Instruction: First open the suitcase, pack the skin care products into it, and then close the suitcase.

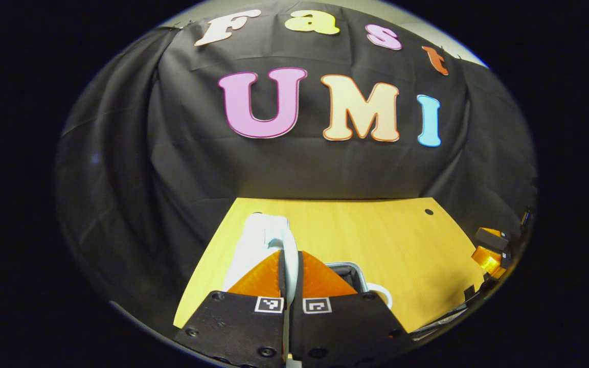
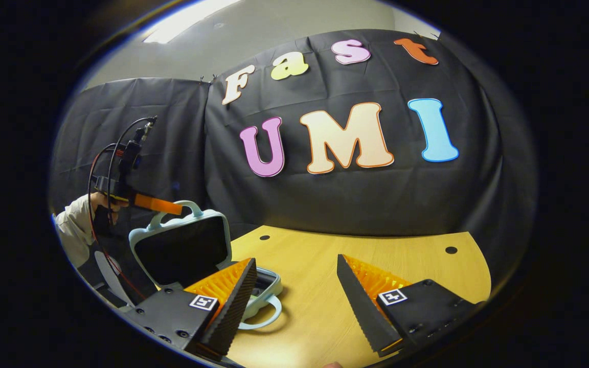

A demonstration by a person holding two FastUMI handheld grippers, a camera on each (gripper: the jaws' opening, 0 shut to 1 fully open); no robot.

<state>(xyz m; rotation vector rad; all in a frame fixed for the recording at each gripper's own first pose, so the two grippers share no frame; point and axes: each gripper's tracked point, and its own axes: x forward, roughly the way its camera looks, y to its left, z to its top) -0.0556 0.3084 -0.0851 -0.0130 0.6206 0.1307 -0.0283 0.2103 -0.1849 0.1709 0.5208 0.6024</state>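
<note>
Now left gripper point(image 1: 289, 266) clamped on suitcase lid point(image 2: 182, 250), upright at frame left; right gripper point(image 2: 294, 301) apart over worktop point(image 2: 325, 255). Risk: lid slipping, slamming shut.

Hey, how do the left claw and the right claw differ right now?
The left claw is shut on the suitcase lid, holding it raised; the right claw is open and holds nothing. The left claw is up at the lid's rim; the right claw hovers over the wooden table. Both have orange ribbed fingers.
</note>
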